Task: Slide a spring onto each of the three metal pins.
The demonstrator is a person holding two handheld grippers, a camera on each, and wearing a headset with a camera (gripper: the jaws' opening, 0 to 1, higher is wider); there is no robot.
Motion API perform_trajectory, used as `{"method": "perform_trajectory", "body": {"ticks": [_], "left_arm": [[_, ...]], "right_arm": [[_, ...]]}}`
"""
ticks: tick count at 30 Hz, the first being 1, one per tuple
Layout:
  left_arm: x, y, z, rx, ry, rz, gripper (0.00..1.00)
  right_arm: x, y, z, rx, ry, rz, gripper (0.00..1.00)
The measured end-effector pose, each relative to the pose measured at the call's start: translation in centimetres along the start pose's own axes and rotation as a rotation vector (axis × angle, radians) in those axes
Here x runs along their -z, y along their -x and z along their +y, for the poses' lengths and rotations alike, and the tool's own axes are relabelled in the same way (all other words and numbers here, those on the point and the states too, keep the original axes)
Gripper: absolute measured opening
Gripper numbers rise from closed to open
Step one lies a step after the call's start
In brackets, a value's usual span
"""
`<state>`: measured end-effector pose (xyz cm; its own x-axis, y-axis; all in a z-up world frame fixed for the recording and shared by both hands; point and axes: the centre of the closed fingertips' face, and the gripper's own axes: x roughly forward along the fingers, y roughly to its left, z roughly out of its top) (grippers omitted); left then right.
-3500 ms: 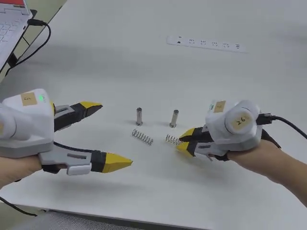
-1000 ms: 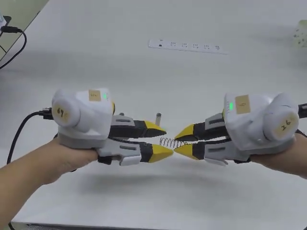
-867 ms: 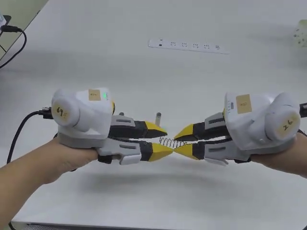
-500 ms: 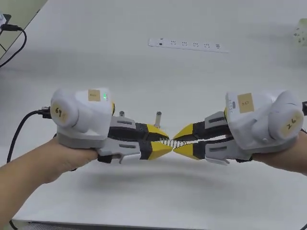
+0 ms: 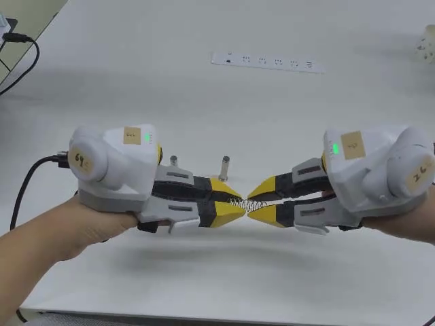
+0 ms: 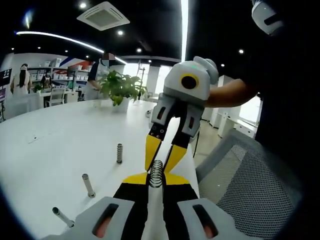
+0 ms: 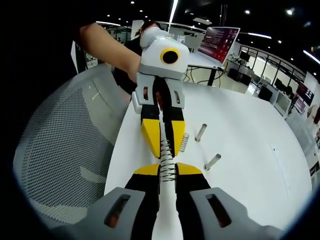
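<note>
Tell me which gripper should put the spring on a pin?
Left, probably: both grip the spring, but the bare pins stand just behind the left gripper, farther from the right gripper.

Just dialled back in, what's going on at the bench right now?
A person holds a tool in each hand, tips facing each other above the white table. The left tool and the right tool each appear clamped on one end of the same spring, held between them. Two bare metal pins stand just behind the tools; the spring is not yet on either.
</note>
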<state>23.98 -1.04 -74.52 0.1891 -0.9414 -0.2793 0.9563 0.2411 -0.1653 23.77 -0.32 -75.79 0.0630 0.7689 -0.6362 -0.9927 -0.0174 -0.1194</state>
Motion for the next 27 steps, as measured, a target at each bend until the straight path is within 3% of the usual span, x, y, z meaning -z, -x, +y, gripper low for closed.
{"method": "perform_trajectory", "body": {"ticks": [6, 16, 27], "left_arm": [[0.0, -0.1, -0.2, 0.009, 0.01, 0.001, 0.02], [-0.1, 0.0, -0.4, 0.022, 0.014, 0.007, 0.02], [0.1, 0.3, -0.1, 0.02, 0.018, 0.006, 0.02]], "right_arm": [[0.1, 0.2, 0.2, -0.006, -0.016, -0.005, 0.1], [1.2, 0.4, 0.3, -0.011, -0.019, 0.028, 0.09], [0.7, 0.6, 0.0, -0.012, -0.025, -0.007, 0.08]]}}
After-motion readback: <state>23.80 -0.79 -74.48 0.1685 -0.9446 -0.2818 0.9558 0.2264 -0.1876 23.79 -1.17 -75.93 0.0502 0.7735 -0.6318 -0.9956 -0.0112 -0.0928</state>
